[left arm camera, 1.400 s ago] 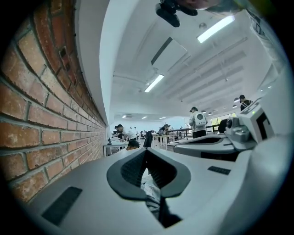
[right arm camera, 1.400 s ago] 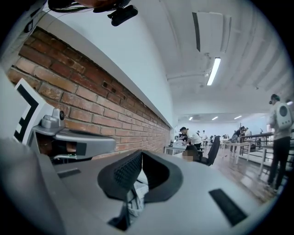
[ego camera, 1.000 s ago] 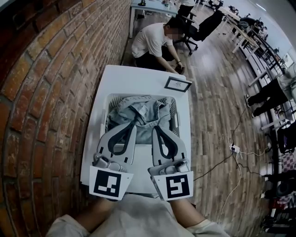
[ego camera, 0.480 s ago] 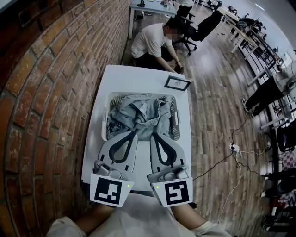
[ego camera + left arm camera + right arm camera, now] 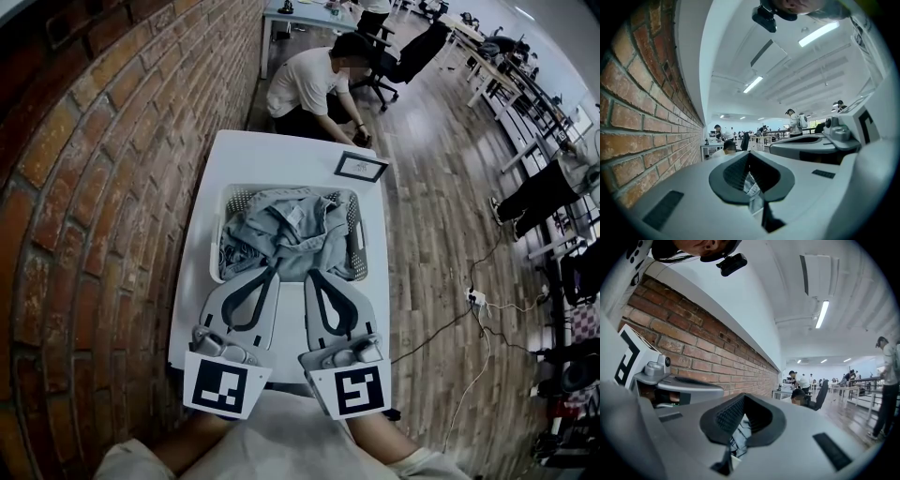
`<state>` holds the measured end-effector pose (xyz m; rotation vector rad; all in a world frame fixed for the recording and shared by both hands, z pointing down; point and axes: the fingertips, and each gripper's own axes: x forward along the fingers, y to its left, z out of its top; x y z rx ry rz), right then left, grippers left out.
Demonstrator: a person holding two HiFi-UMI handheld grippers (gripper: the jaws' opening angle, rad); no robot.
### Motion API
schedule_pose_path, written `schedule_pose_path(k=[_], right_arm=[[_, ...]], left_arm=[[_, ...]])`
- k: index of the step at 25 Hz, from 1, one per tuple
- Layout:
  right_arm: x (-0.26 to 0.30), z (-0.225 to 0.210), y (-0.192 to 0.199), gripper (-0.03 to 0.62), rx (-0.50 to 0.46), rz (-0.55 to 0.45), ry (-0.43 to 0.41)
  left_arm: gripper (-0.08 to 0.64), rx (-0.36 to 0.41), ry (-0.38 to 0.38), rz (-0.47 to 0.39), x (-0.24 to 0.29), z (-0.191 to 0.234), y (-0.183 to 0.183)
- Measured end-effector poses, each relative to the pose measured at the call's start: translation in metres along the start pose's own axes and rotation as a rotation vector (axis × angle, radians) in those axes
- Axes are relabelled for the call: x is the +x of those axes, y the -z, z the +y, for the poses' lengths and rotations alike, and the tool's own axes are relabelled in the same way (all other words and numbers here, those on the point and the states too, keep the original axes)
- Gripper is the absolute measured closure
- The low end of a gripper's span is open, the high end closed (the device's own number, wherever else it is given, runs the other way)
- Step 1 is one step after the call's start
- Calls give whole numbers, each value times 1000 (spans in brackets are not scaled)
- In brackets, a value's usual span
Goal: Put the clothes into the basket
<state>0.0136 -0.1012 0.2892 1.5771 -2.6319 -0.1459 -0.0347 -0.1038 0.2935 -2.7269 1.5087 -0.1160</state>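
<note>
While we hold both grippers level, side by side, jaws of left gripper (image 5: 268,274) and right gripper (image 5: 313,276) fully closed, no cloth visibly pinched. Clothes (image 5: 286,225) heaped in basket (image 5: 355,242), straight ahead of both tips, neither hand nearer. Basket on white surface (image 5: 281,155) by brick wall (image 5: 112,187); open office, wood floor (image 5: 441,216).
</note>
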Motion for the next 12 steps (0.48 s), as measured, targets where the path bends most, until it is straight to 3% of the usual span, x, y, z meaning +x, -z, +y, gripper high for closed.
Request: schedule_pose_path(k=[12], right_arm=[[-1,13,5,586,4,7,23]], left_arm=[[551,-15,33,10,-7,1,11]])
